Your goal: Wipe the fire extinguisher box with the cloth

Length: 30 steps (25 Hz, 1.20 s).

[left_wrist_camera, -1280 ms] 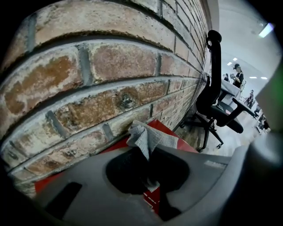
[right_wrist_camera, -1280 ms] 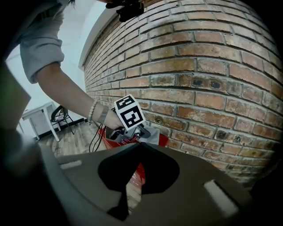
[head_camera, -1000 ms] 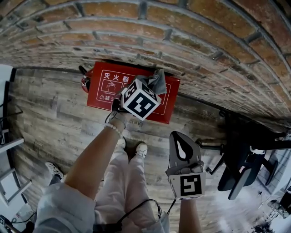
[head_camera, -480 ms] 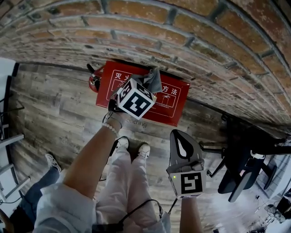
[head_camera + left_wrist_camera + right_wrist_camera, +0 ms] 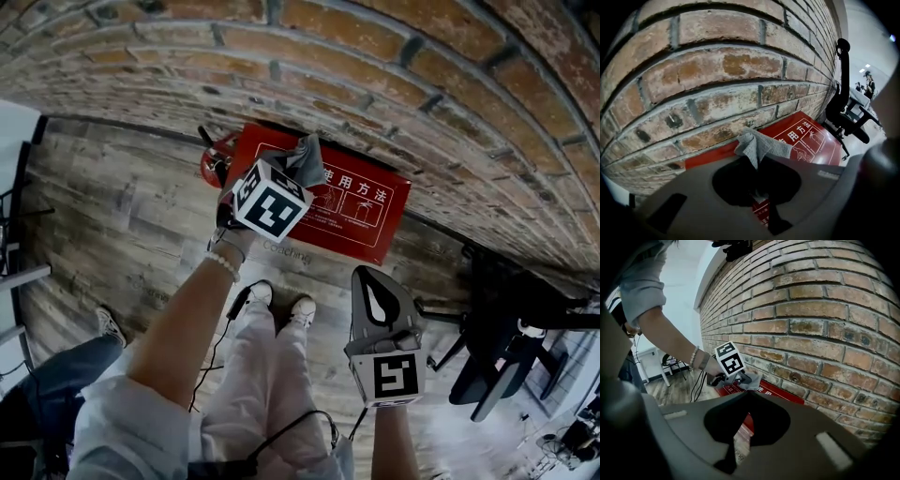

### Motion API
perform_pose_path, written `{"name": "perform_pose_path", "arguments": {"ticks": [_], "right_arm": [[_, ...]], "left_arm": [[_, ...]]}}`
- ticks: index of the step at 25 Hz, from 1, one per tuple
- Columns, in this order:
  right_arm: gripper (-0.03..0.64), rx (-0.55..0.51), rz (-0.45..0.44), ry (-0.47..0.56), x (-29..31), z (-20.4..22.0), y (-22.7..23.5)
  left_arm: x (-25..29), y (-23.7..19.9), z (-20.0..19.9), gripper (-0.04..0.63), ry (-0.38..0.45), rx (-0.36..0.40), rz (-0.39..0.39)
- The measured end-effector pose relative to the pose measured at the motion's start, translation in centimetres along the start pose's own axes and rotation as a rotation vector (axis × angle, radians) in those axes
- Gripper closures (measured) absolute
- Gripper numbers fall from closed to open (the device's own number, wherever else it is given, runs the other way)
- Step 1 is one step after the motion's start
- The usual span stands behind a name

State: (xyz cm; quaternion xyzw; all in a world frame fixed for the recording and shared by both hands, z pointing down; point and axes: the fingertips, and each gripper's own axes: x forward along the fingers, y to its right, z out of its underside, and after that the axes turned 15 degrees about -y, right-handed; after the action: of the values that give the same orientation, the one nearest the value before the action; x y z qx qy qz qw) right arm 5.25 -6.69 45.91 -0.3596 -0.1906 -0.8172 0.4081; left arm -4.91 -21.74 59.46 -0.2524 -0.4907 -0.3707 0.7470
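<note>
The left gripper [image 5: 757,158] has its jaws pinched together on a grey cloth [image 5: 760,144], which bunches up above the tips. Just beyond lies the red fire extinguisher box [image 5: 813,140], set against the foot of the brick wall [image 5: 717,70]. A black office chair [image 5: 843,110] stands further off.

This looks like an office or shared workspace with a loft finish: a bare brick wall [image 5: 394,56] meets a grey wood-plank floor [image 5: 112,216], a red fire extinguisher box [image 5: 361,211] sits at the wall's foot, and a black swivel office chair [image 5: 487,361] stands nearby.
</note>
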Motion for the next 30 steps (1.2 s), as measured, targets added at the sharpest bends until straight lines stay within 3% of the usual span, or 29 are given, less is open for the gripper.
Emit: {"name": "perform_pose_path", "arguments": {"ticks": [20,30], "right_arm": [[0.609,-0.050,-0.050,-0.005,2.6,-2.4,-3.3],[0.609,-0.062,-0.056,-0.011,3.1,-2.9,-3.8]], "left_arm": [[-2.0,-7.3,4.3,0.580,-0.005,-0.100,-0.073],[-2.8,-9.2,6.1,0.580,-0.004,-0.092,-0.113]]}}
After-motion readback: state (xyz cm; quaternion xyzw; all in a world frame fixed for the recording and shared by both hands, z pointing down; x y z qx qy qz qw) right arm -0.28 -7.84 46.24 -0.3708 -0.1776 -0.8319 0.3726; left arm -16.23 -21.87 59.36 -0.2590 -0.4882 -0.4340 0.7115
